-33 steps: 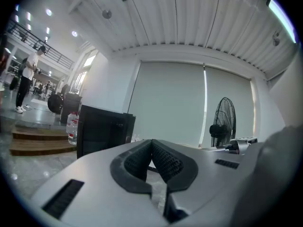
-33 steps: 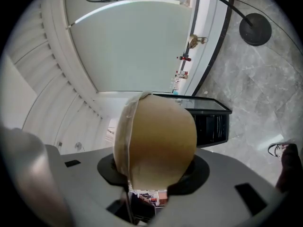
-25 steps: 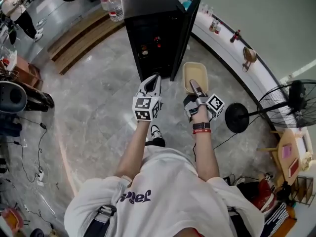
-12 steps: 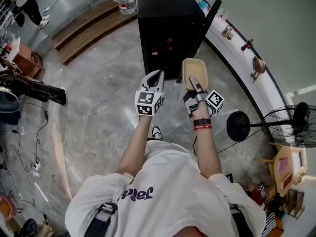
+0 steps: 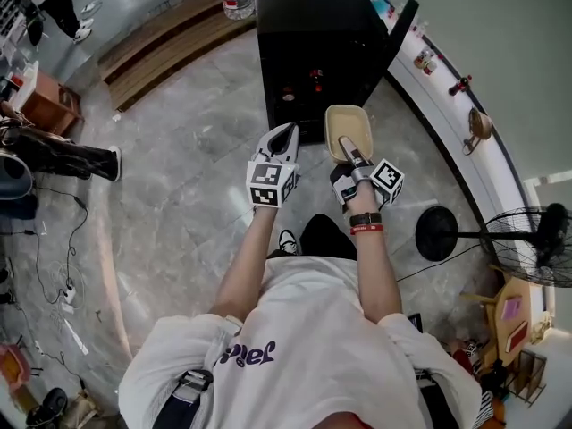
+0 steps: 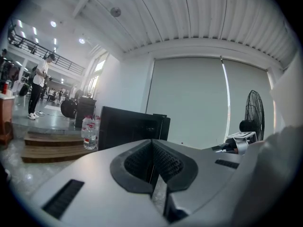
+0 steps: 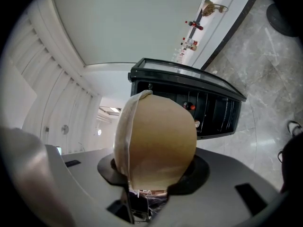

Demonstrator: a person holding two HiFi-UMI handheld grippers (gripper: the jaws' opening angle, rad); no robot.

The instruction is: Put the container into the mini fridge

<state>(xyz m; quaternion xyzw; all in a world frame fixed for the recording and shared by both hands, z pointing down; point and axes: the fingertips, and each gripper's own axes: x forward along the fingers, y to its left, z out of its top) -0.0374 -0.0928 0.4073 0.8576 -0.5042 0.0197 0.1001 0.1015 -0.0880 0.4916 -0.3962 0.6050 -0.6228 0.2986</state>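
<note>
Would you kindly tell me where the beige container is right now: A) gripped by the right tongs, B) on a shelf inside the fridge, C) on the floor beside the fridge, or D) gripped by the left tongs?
A: the right tongs are closed on the near edge of the container, holding it in the air short of the open mini fridge.

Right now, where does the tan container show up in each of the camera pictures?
Head view: upper centre, the container sits in the right gripper, near the mini fridge.
Left gripper view: I cannot pick it out.
Right gripper view: the container fills the centre, between the jaws.
Shared landmark: the black mini fridge, in all three views.
</note>
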